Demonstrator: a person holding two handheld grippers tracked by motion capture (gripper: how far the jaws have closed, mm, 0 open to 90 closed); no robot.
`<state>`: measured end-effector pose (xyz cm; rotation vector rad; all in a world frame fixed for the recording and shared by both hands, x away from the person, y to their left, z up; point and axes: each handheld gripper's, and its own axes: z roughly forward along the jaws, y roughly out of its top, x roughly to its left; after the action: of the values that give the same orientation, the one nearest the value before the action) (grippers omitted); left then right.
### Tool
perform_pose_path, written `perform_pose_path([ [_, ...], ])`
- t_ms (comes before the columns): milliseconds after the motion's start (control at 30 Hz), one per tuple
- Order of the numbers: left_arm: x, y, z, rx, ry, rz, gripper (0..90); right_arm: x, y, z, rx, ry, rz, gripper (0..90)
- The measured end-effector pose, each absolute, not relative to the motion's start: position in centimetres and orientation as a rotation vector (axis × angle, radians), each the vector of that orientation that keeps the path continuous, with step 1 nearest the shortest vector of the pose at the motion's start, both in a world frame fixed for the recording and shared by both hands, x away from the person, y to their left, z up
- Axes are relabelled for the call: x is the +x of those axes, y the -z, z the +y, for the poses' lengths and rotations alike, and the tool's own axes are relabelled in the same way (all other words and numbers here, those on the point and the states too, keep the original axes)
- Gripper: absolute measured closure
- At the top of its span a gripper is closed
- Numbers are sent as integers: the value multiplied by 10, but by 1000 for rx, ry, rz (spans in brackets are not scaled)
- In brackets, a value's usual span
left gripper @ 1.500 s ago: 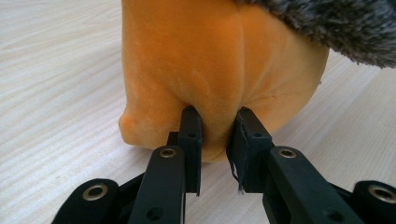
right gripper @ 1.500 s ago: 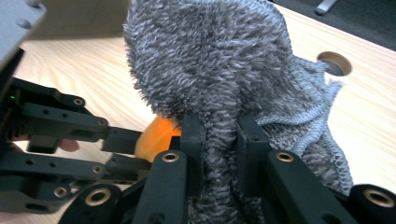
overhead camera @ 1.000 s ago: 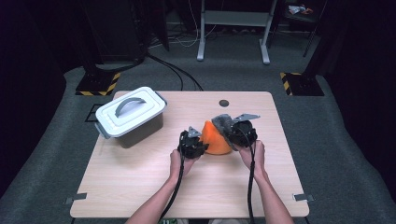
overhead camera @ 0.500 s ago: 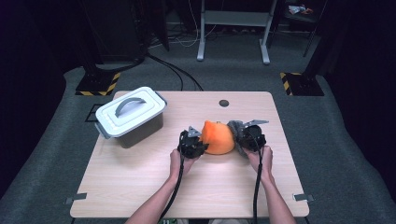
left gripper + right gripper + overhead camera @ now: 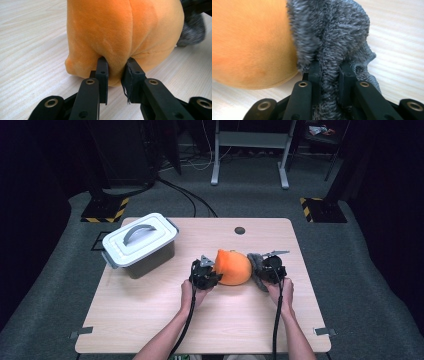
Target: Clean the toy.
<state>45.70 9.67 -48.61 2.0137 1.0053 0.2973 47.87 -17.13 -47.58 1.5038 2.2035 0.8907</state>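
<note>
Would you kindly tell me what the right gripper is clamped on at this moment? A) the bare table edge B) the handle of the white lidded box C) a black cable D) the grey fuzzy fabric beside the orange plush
D: in the right gripper view the right gripper pinches a fold of the grey fuzzy fabric, which lies against the orange plush.

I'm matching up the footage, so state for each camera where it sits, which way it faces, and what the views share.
High view: above the person's side, facing forward and down on the table; forearms, left gripper, right gripper.
Left gripper view: on the left gripper, facing the orange plush its jaws pinch.
Right gripper view: on the right gripper, facing the grey fuzzy fabric it clamps.
Shared: all show plush and fabric.
</note>
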Motion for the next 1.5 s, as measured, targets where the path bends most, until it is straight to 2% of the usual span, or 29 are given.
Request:
perform_pose_path([
  [233,456,487,97,2009,-297,1001,752,466,434,-174,1397,-997,2167,759],
  [367,456,487,97,2008,-299,1001,750,457,411,-162,1334,-1067,2167,759],
  [467,456,487,97,2008,-303,999,748,456,409,-151,1305,-1058,2203,759],
  [600,456,486,97,2008,-300,996,738,462,427,-138,1305,-1009,2249,759],
  [700,456,485,96,2003,-313,985,706,465,429,-141,1314,-1016,2241,760],
  [933,456,488,97,2007,-307,1007,504,473,427,-139,1366,-988,2214,759],
  [1100,457,490,93,2028,-358,985,461,479,428,-139,1364,-980,2208,759],
  [1233,458,492,90,2041,-378,956,504,480,429,-139,1369,-988,2206,758],
  [1400,459,492,89,2059,-399,936,697,480,429,-141,1372,-1009,2200,756],
  [1500,459,491,90,2065,-395,930,773,478,428,-140,1372,-1013,2197,756],
])
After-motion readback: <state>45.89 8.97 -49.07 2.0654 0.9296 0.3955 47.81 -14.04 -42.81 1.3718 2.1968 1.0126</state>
